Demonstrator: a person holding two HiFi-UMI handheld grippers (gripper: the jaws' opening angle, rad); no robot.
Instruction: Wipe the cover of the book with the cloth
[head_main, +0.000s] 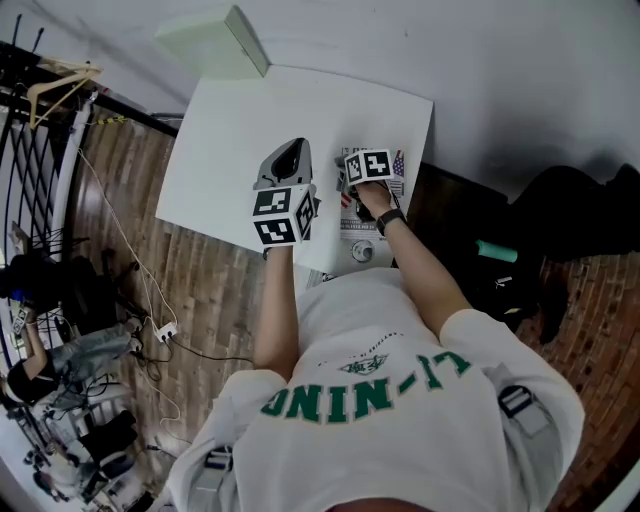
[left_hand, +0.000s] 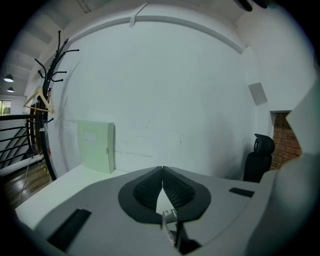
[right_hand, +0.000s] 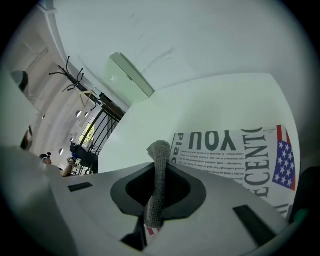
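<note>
The book (right_hand: 235, 152) lies flat near the table's front edge, its white cover printed with large dark letters and a small flag. My right gripper (right_hand: 160, 167) is shut on a grey knitted cloth (right_hand: 161, 150) that sticks up between its jaws, just above the cover's near side. In the head view the right gripper (head_main: 362, 180) hovers over the book (head_main: 347, 226). My left gripper (head_main: 288, 160) is held above the white table (head_main: 230, 130) to the left of the book. Its jaws (left_hand: 162, 172) meet with nothing between them, aimed at the wall.
A pale green folder (head_main: 215, 42) leans against the wall at the table's far edge, and the green folder (left_hand: 95, 145) also shows in the left gripper view. A small round object (head_main: 362, 250) lies by the book's near end. A black chair (head_main: 585, 215) stands to the right.
</note>
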